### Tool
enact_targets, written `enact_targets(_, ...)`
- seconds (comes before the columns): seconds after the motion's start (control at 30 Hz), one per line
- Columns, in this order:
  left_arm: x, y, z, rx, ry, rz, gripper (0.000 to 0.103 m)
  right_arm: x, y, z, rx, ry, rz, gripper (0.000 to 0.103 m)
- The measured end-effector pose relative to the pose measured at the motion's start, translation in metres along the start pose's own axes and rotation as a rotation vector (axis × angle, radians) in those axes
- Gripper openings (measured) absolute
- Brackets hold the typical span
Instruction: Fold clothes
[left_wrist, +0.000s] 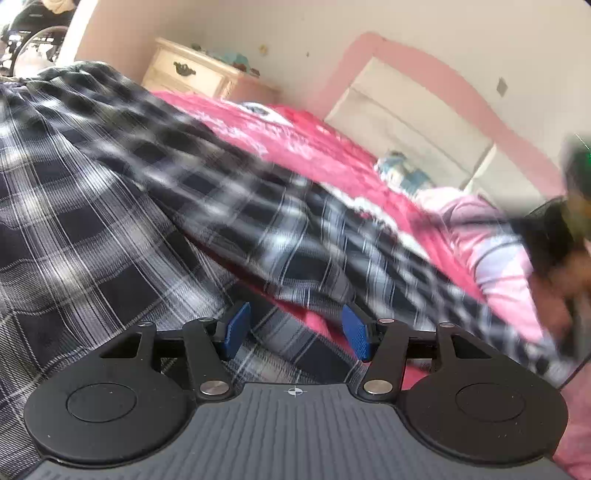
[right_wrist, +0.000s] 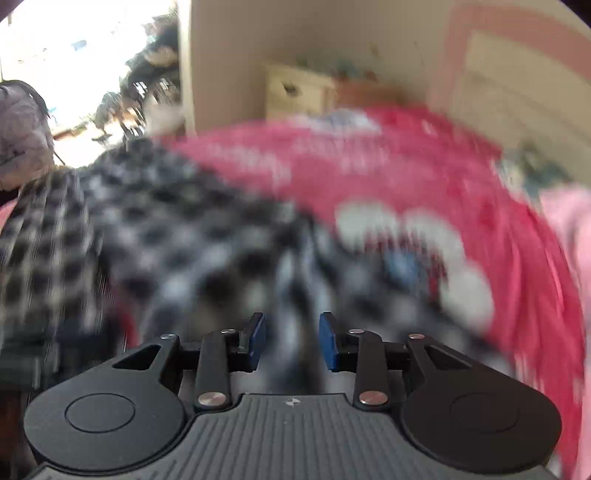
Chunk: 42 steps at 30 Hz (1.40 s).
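Lying across the red bedspread (left_wrist: 295, 147), the black-and-white plaid garment (left_wrist: 110, 206) fills the left and centre of the left wrist frame, one strip trailing toward the lower right. Left gripper (left_wrist: 295, 334) sits low centre, jaws about half open, plaid cloth under and between the pads, not pinched. Right gripper (right_wrist: 292, 341) in its own blurred view is partly open with nothing clamped, plaid garment (right_wrist: 177, 236) beyond it. Cream dresser (left_wrist: 184, 72) stands upper left by the wall.
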<state>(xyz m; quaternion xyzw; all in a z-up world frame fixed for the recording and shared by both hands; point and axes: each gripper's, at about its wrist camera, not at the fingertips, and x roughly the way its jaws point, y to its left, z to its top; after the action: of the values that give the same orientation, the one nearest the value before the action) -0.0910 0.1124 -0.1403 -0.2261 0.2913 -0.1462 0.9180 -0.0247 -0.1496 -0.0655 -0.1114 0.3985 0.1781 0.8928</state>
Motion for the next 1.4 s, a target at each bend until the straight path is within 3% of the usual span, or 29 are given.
enact_targets(0.13, -0.007, -0.016, 0.006, 0.067, -0.031, -0.065, 0.055, -0.017, -0.018, -0.071, 0.16, 0.106, -0.132, 0.033)
enact_targets(0.23, 0.003, -0.038, 0.007, 0.148, -0.005, -0.113, 0.055, -0.034, -0.035, -0.115, 0.29, 0.156, -0.225, 0.036)
enact_targets(0.4, 0.046, -0.065, 0.002, 0.288, 0.078, -0.144, 0.055, -0.083, -0.065, -0.142, 0.415, 0.148, -0.366, 0.037)
enact_targets(0.57, 0.061, -0.053, -0.009, 0.202, 0.145, -0.125, 0.055, -0.113, -0.101, -0.126, 0.497, 0.037, -0.539, 0.042)
enact_targets(0.7, 0.064, -0.046, -0.008, 0.168, 0.15, -0.146, 0.055, -0.085, -0.111, -0.103, 0.366, 0.079, -0.593, 0.048)
enact_targets(0.8, 0.066, -0.044, -0.008, 0.143, 0.15, -0.158, 0.055, -0.049, -0.127, -0.096, 0.269, 0.174, -0.673, 0.049)
enact_targets(0.83, 0.066, -0.043, -0.008, 0.138, 0.15, -0.162, 0.055, -0.039, -0.134, -0.095, 0.256, 0.206, -0.693, 0.046)
enact_targets(0.87, 0.065, -0.043, -0.008, 0.136, 0.15, -0.164, 0.055, -0.034, -0.142, -0.096, 0.26, 0.238, -0.706, 0.036)
enact_targets(0.9, 0.065, -0.042, -0.009, 0.133, 0.15, -0.166, 0.055, -0.03, -0.148, -0.097, 0.255, 0.267, -0.719, 0.011)
enact_targets(0.93, 0.064, -0.042, -0.009, 0.13, 0.151, -0.168, 0.055, -0.029, -0.152, -0.098, 0.252, 0.284, -0.731, 0.006)
enact_targets(1.1, 0.063, -0.042, -0.008, 0.132, 0.151, -0.167, 0.055, -0.043, -0.148, -0.082, 0.252, 0.195, -0.769, 0.005)
enact_targets(1.23, 0.061, -0.043, -0.009, 0.139, 0.151, -0.162, 0.055, -0.062, -0.152, -0.071, 0.336, 0.077, -0.742, 0.005)
enact_targets(1.33, 0.059, -0.044, -0.009, 0.148, 0.149, -0.155, 0.055, -0.08, -0.13, -0.062, 0.254, 0.004, -0.715, 0.005)
enact_targets(1.4, 0.059, -0.045, -0.009, 0.15, 0.149, -0.154, 0.055, -0.092, -0.101, -0.061, 0.165, -0.001, -0.647, 0.006)
